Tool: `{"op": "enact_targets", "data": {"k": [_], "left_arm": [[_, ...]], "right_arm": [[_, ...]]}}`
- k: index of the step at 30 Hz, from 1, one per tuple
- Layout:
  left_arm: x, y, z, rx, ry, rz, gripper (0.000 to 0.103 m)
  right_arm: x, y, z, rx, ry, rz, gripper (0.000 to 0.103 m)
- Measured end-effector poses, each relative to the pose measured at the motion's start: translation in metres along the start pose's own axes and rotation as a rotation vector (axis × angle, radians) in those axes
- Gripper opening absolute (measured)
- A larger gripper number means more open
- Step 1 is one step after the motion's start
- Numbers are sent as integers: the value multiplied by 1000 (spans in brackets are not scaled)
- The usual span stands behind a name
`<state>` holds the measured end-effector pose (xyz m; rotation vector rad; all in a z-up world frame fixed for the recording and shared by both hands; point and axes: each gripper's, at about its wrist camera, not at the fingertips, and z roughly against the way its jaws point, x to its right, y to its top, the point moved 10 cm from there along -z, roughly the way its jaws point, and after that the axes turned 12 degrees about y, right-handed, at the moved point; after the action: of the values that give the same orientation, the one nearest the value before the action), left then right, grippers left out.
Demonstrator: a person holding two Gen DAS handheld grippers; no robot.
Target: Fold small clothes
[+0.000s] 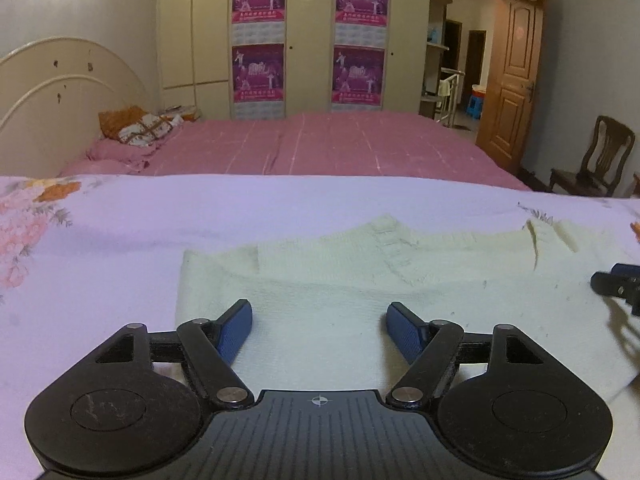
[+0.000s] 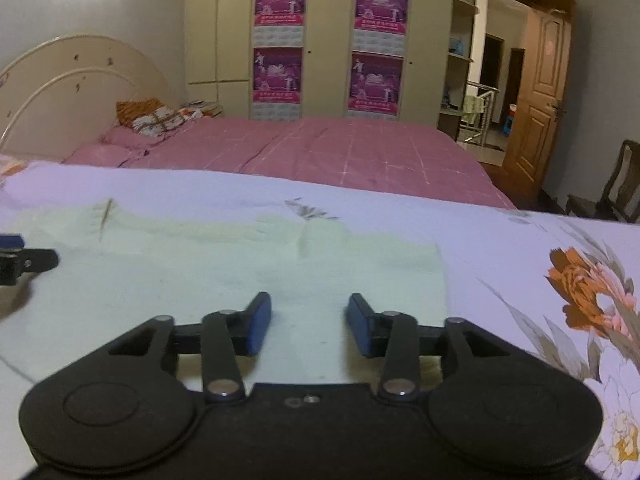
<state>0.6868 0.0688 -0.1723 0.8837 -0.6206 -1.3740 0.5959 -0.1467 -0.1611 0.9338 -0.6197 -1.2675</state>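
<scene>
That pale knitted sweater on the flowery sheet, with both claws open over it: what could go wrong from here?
1. The sweater already lies in layers, with a folded-in sleeve near the left gripper. A pinch might catch only the top layer, so the fold could drag crooked.
2. The right gripper hovers close to the sweater's right edge. It might also pinch the floral sheet beneath.
3. The right view is blurred, suggesting quick motion; a hasty grab could miss.
</scene>
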Motion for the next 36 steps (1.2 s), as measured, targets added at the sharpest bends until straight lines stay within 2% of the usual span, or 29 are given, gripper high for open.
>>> {"op": "enact_targets", "data": {"k": [14, 18, 23, 28, 30, 32, 35, 36], "left_arm": [[-4, -3, -3, -3, 1, 17, 76], [-4, -4, -4, -5, 0, 21, 77], [-5, -6, -5, -10, 18, -5, 80], [-8, -6, -5, -12, 18, 1, 83], [-7, -5, -7, -15, 29, -28, 87], [-6, -3, -11, -35, 55, -49, 96], [-7, -1, -13, -56, 61, -62, 98], [-8, 0, -11, -48, 66, -75, 98]], "right_arm": [[9, -1, 0, 6, 2, -37, 44], [10, 0, -3, -8, 3, -28, 47], [5, -1, -3, -57, -15, 66, 48], [10, 0, -2, -104, 6, 61, 51], [11, 0, 0, -123, 8, 66, 52], [9, 0, -1, -157, -2, 90, 53], [3, 3, -5, -201, -24, 169, 55], [7, 4, -6, -207, -26, 149, 60]]}}
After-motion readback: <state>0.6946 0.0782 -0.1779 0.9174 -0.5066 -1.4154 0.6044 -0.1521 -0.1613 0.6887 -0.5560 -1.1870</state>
